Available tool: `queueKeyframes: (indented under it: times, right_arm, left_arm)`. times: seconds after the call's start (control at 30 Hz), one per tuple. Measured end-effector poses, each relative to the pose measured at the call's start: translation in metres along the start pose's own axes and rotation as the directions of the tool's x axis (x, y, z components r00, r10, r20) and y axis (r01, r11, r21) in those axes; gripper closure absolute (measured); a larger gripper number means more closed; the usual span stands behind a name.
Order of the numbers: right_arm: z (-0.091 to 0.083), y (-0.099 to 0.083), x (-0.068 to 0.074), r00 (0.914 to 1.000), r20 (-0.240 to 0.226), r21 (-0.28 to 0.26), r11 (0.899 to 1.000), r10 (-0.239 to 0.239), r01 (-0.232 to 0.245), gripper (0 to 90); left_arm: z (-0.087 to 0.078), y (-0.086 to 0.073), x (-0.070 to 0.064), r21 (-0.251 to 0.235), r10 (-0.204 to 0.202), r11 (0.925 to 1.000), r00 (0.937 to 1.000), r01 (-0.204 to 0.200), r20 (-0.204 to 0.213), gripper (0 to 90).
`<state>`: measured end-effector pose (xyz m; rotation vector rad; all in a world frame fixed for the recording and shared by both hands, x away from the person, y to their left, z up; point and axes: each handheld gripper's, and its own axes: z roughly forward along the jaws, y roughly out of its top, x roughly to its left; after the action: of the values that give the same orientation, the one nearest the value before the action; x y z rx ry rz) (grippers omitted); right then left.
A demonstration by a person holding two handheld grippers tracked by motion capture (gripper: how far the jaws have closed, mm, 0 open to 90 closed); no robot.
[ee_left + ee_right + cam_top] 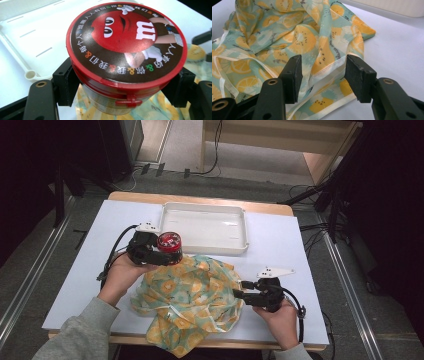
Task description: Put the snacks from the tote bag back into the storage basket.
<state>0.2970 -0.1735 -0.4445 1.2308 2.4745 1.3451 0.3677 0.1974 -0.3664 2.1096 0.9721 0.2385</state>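
A round candy tub (126, 50) with a glossy red lid sits clamped in the left gripper (167, 254), at the crumpled fruit-print cloth's (192, 295) 11 o'clock edge. The right gripper (322, 72), jaws apart, straddles the cloth's 3 o'clock hem.

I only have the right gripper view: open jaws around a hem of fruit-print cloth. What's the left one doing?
Observer: The left gripper is shut on a red-lidded candy tub, jaws on both sides below the lid.
Operator: Where is the tub relative to the cloth?
Observer: At the far left edge of the cloth, seen from above.
Operator: Anything beyond it?
Observer: A white tray, with nothing in it, just behind the tub.
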Motion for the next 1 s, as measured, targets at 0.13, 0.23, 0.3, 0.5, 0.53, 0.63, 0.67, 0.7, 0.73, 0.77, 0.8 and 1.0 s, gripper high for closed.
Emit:
queueKeyframes:
  times: [0.13,0.23,0.3,0.5,0.53,0.63,0.67,0.7,0.73,0.77,0.8,1.0]
  right_arm:
    - [0.000,0.000,0.000,1.0000,-0.002,-0.001,1.000,0.000,0.000,49.3]
    - [-0.001,0.000,0.000,1.0000,-0.005,0.001,1.000,0.002,-0.002,49.3]
    - [-0.001,0.000,0.000,1.0000,-0.006,0.001,1.000,0.002,-0.002,49.3]
    - [-0.001,0.000,0.000,1.0000,-0.008,-0.002,1.000,0.003,-0.003,49.3]
    - [-0.001,0.000,0.000,1.0000,-0.009,-0.002,1.000,0.003,-0.003,49.3]
    - [-0.001,0.000,0.000,0.9999,-0.012,-0.003,1.000,0.004,-0.004,49.3]
    - [0.000,0.000,0.000,0.9999,-0.012,-0.004,1.000,0.006,-0.006,49.3]
    - [-0.001,0.000,0.000,0.9999,-0.012,-0.005,1.000,0.006,-0.006,49.3]
    - [-0.001,0.000,0.000,0.9999,-0.014,-0.007,1.000,0.007,-0.008,49.3]
    - [0.000,0.000,0.000,0.9999,-0.013,-0.008,1.000,0.004,-0.004,49.3]
    - [-0.001,0.000,0.000,0.9999,-0.013,-0.007,1.000,0.005,-0.005,49.3]
    - [-0.001,-0.001,0.001,0.9999,-0.010,-0.006,1.000,0.006,-0.006,49.3]
  left_arm:
    - [0.005,0.006,0.004,-0.003,-0.012,0.9999,0.9999,0.012,-0.009,26.4]
    - [0.009,0.010,0.007,-0.005,-0.016,0.9999,0.9997,0.016,-0.019,26.4]
    - [0.012,0.015,0.010,-0.004,-0.016,0.9999,0.9995,0.016,-0.028,26.4]
    - [0.018,0.027,0.016,-0.014,-0.015,0.9998,0.9990,0.014,-0.043,26.4]
    - [0.019,0.028,0.017,-0.015,-0.011,0.9998,0.9989,0.010,-0.045,26.4]
    - [0.025,0.032,0.021,-0.022,-0.014,0.9997,0.9982,0.013,-0.059,26.4]
    - [0.026,0.033,0.023,-0.022,-0.021,0.9996,0.9980,0.019,-0.060,26.4]
    - [0.028,0.033,0.024,-0.022,-0.027,0.9994,0.9977,0.025,-0.063,26.4]
    - [0.029,0.034,0.025,-0.019,-0.027,0.9995,0.9975,0.025,-0.065,26.4]
    - [0.031,0.034,0.026,-0.021,-0.029,0.9994,0.9972,0.028,-0.069,26.4]
    - [0.032,0.035,0.027,-0.020,-0.030,0.9994,0.9972,0.028,-0.069,26.4]
    - [0.042,0.040,0.033,-0.019,-0.033,0.9993,0.9964,0.032,-0.078,26.4]
